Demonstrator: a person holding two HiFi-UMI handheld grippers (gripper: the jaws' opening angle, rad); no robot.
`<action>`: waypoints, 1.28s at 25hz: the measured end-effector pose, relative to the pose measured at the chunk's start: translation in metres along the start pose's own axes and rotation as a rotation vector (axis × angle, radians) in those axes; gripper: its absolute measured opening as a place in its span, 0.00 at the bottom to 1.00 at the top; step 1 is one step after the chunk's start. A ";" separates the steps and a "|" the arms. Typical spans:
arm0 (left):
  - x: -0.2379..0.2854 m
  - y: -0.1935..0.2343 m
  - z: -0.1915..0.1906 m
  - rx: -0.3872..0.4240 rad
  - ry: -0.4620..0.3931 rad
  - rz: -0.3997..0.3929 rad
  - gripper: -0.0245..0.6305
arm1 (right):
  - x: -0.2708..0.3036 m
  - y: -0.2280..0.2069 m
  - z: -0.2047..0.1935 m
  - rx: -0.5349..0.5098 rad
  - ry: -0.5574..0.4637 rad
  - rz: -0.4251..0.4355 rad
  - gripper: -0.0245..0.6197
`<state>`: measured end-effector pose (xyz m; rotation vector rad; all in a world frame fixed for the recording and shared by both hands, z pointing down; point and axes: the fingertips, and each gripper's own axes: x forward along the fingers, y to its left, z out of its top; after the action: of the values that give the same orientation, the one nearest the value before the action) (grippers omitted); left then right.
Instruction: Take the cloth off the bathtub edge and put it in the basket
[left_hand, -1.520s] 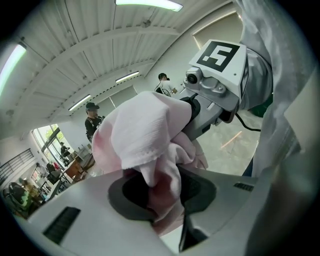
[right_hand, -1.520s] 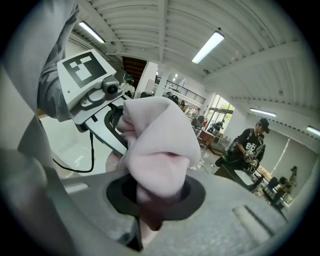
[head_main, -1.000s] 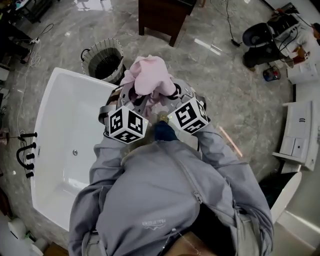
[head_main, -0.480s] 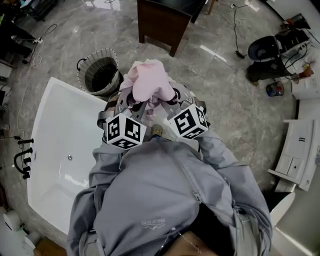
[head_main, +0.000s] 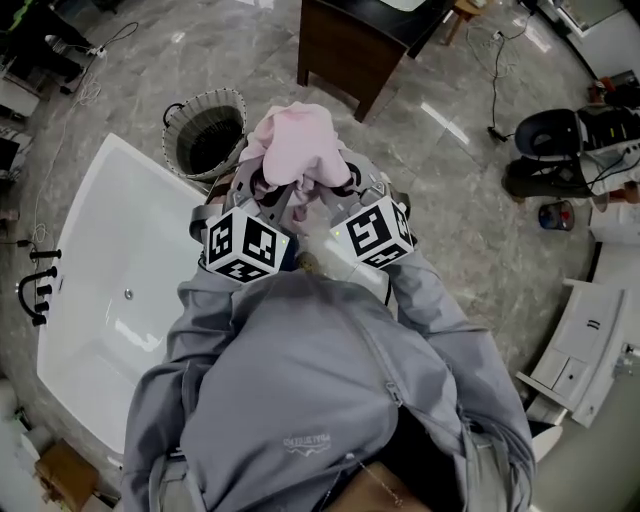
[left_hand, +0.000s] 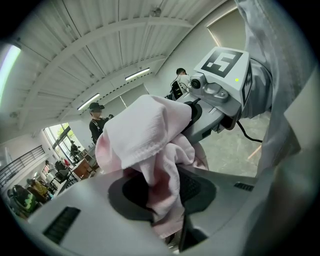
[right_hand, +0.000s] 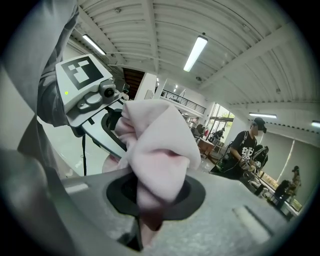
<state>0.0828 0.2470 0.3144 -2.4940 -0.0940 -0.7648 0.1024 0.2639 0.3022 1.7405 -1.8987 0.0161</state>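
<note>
Cloth between left claw, right claw

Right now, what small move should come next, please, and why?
Probably swing the cloth over the basket: the left tool and right tool both clamp it, but it hangs beside the basket's opening, not above it.

Even bright light from ceiling strips; fisheye bending, dark corners, glare on floor

The person's back hid much of the bathtub's near rim; the basket's inside was probably too dark to make out.
</note>
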 end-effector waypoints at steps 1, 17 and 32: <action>0.001 0.005 -0.003 -0.003 0.006 0.009 0.21 | 0.006 -0.001 0.002 -0.002 -0.006 0.006 0.12; 0.043 0.119 -0.070 -0.161 0.046 0.168 0.21 | 0.141 -0.044 0.029 -0.095 -0.037 0.149 0.12; 0.058 0.283 -0.140 -0.201 0.133 0.300 0.21 | 0.300 -0.092 0.104 -0.143 -0.119 0.274 0.12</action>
<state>0.1211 -0.0714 0.3128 -2.5515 0.4135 -0.8419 0.1466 -0.0640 0.3024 1.4057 -2.1563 -0.1198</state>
